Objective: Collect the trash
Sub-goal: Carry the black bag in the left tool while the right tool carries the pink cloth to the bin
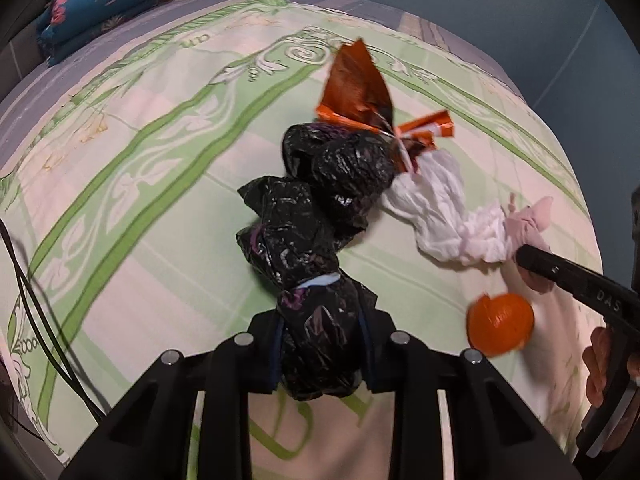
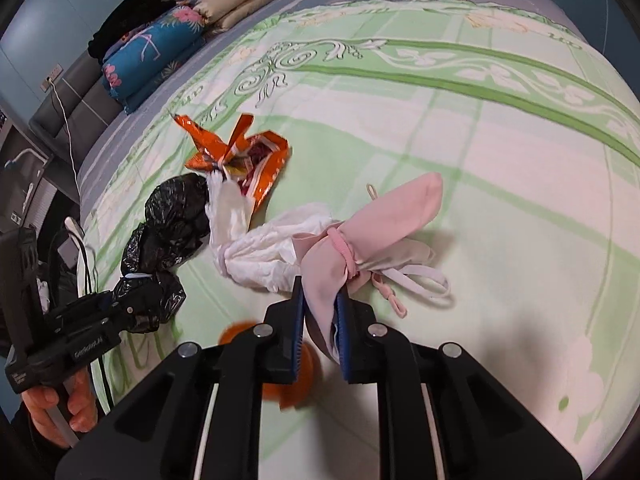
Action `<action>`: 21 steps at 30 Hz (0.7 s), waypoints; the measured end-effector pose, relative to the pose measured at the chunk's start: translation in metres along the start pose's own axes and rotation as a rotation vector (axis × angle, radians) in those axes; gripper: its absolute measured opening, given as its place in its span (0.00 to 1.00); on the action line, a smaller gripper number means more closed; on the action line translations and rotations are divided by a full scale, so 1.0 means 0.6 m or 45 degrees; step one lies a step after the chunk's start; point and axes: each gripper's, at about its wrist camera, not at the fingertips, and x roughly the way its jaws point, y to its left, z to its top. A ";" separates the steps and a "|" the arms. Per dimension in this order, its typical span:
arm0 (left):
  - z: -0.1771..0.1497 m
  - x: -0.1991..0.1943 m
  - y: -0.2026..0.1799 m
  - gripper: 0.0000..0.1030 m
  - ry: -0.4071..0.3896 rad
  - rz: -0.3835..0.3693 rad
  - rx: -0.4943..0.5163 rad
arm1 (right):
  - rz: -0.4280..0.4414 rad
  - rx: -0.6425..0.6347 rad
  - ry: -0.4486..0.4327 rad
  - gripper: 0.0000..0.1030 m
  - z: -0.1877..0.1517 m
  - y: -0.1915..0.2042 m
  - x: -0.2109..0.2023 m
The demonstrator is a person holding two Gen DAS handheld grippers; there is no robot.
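left gripper (image 1: 320,344) jaws pinch crinkly black bag (image 1: 316,216); right gripper (image 2: 320,312) jaws pinch soft pink cloth (image 2: 372,220).

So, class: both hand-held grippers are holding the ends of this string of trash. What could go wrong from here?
1. The orange wrapper looks only loosely tied to the white bag, so it may drop off.
2. The orange ball lies loose on the bed and could get left behind.
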 end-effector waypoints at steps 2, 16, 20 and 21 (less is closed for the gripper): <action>0.014 -0.001 0.015 0.26 -0.020 0.016 -0.036 | -0.001 0.001 -0.014 0.12 0.009 0.001 0.000; 0.082 -0.072 0.116 0.26 -0.182 0.100 -0.222 | -0.048 0.045 -0.186 0.12 0.060 -0.030 -0.067; 0.090 -0.111 0.128 0.26 -0.239 0.133 -0.230 | -0.059 0.056 -0.247 0.12 0.056 -0.044 -0.113; 0.090 -0.121 0.130 0.26 -0.253 0.138 -0.229 | -0.065 0.061 -0.266 0.12 0.054 -0.049 -0.127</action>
